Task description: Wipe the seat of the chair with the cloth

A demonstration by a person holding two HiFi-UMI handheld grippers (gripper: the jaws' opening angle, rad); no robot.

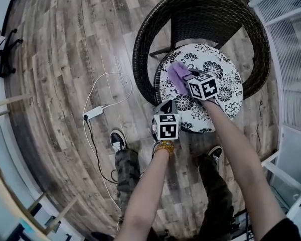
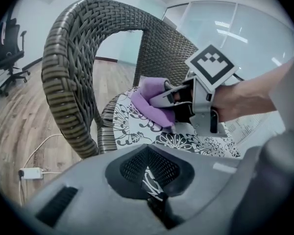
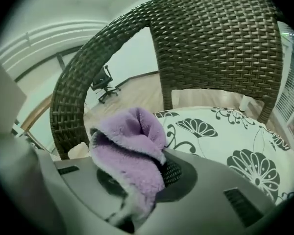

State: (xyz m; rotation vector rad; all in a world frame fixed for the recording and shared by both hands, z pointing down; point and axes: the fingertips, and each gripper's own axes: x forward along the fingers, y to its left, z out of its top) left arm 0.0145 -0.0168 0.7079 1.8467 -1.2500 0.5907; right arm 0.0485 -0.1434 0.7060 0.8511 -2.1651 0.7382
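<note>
1. While both arms reach down, the wicker chair (image 1: 150, 44) stands on the wood floor (image 1: 65, 59), its floral seat (image 1: 226, 79) facing up.
2. Right gripper (image 1: 187, 80): fingers clamped on the purple cloth (image 1: 176, 73), which lies bunched on the seat (toward its left side).
3. Left gripper (image 1: 166, 106): fingers drawn together, empty, at the seat's front edge.

Fleecy cloth (image 3: 130, 151) — woven wicker chair (image 3: 210, 38), smooth printed seat (image 3: 225, 136) — wood-grain floor (image 1: 65, 59)
</note>
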